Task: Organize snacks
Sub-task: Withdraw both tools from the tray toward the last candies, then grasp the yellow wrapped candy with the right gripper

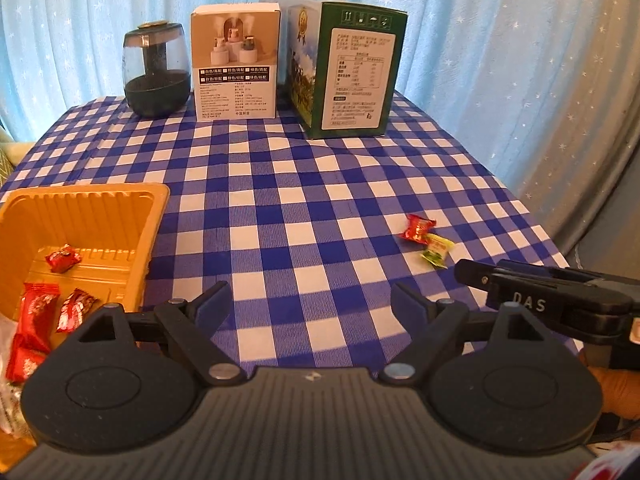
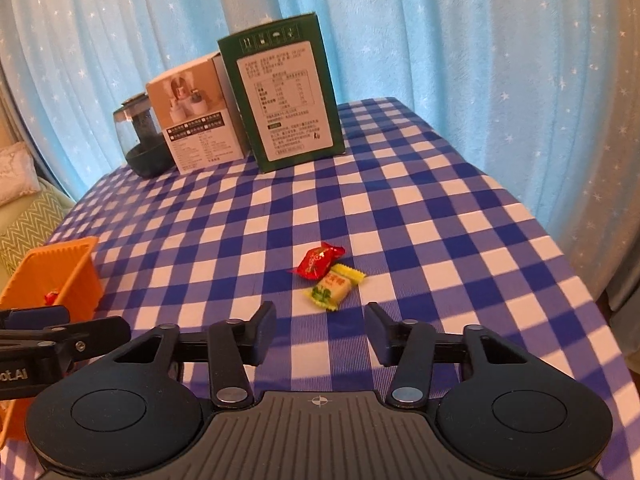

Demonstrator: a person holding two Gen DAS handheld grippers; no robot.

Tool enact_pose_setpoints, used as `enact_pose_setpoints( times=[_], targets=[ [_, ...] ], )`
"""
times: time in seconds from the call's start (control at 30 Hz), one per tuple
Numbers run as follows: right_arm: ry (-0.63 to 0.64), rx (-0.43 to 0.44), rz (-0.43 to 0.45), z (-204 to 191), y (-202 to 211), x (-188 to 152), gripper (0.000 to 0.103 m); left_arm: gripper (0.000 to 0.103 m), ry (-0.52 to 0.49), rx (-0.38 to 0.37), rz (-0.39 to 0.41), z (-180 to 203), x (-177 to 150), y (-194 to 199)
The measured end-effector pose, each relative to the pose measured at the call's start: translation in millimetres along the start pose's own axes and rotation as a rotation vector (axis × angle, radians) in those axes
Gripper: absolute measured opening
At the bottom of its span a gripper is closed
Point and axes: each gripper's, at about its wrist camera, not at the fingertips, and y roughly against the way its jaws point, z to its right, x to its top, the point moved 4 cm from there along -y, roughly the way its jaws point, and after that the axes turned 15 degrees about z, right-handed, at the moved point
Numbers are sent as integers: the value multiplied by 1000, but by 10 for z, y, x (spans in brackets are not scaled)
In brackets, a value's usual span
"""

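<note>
Right wrist view: right gripper (image 2: 320,334) jaws spread, empty; crinkly red foil candy (image 2: 318,261) touching yellow-green wrapped candy (image 2: 333,287); open checked cloth (image 2: 440,240) around. Left gripper (image 1: 310,306) jaws spread, empty, beside ribbed orange plastic tray (image 1: 96,216).

My left gripper (image 1: 308,300) angles down, jaws wide apart, nothing between them. My right gripper (image 2: 320,330) angles down too, jaws parted but narrower, nothing between the pads. From the left camera, right gripper's body shows at my right edge; a bit of my hand (image 1: 612,390) shows below it.
</note>
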Motion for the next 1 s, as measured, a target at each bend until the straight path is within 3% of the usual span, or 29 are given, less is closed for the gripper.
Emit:
enact_pose_setpoints(
  times=[0.13, 0.47, 0.6, 0.63, 0.67, 1.0],
  targets=[
    [-29, 0, -10, 65, -248, -16, 38, 85, 25, -1, 1, -21, 14, -137],
    [-13, -51, -26, 113, -694, -56, 38, 85, 51, -18, -11, -12, -27, -317],
    [53, -69, -24, 52, -706, -68, 34, 85, 59, -18, -16, -5, -43, -351],
    [71, -74, -25, 48, -699, -75, 26, 85, 59, -19, -17, 1, -44, -359],
    [83, -77, -27, 49, -690, -80, 24, 85, 59, -20, -18, 7, -42, -369],
    [92, -73, -2, 166, -481, 93, 20, 84, 2, -68, -27, 229, 16, -496]
  ],
)
